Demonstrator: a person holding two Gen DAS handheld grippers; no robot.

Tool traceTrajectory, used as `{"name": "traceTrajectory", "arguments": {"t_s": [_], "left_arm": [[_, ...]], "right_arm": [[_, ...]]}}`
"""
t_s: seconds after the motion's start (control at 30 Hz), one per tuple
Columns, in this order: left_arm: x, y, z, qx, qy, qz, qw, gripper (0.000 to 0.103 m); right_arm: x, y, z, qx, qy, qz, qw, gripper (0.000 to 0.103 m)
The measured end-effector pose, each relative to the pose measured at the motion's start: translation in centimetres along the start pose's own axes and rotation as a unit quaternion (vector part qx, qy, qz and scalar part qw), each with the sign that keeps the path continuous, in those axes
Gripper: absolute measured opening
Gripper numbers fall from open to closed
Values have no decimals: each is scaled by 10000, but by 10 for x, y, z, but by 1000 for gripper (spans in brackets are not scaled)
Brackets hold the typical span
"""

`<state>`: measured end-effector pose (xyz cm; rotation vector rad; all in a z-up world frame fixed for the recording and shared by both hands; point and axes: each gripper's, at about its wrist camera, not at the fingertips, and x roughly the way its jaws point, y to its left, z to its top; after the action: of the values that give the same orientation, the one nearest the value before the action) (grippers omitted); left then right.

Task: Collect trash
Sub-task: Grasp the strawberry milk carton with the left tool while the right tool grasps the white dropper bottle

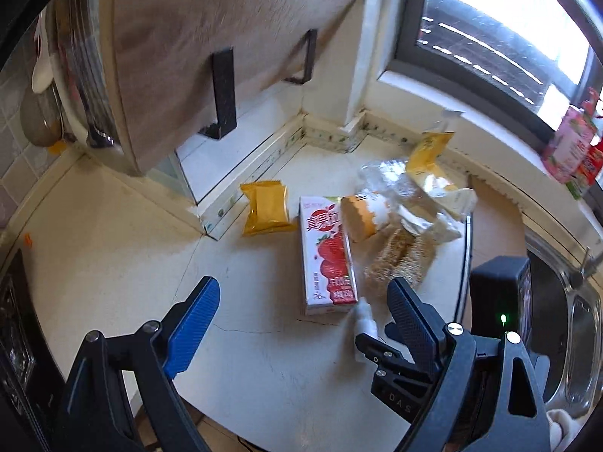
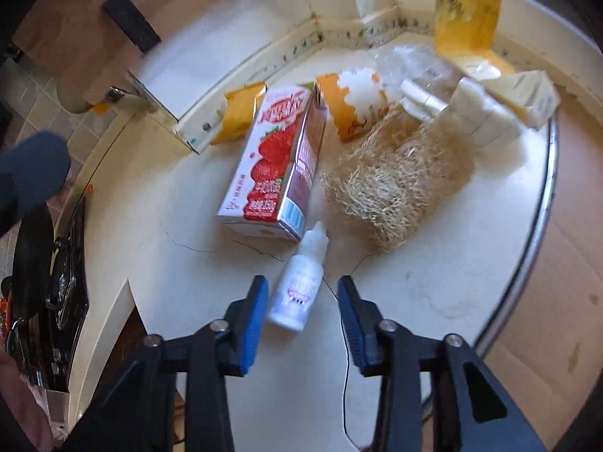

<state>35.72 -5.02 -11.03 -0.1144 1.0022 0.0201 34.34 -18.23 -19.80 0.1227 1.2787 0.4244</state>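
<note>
On my left wrist view, my left gripper (image 1: 303, 318) gapes wide over bare countertop (image 1: 113, 248), holding nothing. The strawberry milk carton (image 1: 328, 256) lies mid-frame. On my right wrist view, my right gripper (image 2: 301, 310) stands narrow around the small white dropper bottle (image 2: 299, 286), lower centre, pads not touching it.

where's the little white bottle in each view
Left wrist: the white bottle lies low, right of centre, just below the strawberry carton, partly behind the other claw.
Right wrist: the bottle lies low centre, between the right claw's fingers, not yet pinched.
Shared landmark: the strawberry carton.
</note>
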Motion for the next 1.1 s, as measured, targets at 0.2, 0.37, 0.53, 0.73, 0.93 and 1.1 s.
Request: {"name": "traceTrajectory", "arguments": {"t_s": [0.2, 0.37, 0.53, 0.73, 0.93, 1.1], "left_arm": [[42, -5, 8, -63, 355, 231, 9991, 89], [81, -20, 13, 4, 726, 197, 9972, 89], [118, -29, 14, -53, 1012, 350, 9942, 89], [143, -31, 15, -259, 1233, 258, 9917, 69], [144, -34, 9, -218, 1232, 213, 9919, 53], [117, -31, 1, -155, 1057, 210, 9941, 52]], "right_arm": [[-1, -10, -7, -90, -21, 29, 10000, 24], [-15, -42, -14, 319, 4, 139, 9994, 24], [-34, -60, -20, 528, -112, 239, 9983, 24], [-52, -69, -20, 612, -283, 341, 9971, 24], [-65, -77, -31, 716, -386, 389, 9959, 24], [-74, -69, -37, 707, -474, 395, 9956, 24]]}}
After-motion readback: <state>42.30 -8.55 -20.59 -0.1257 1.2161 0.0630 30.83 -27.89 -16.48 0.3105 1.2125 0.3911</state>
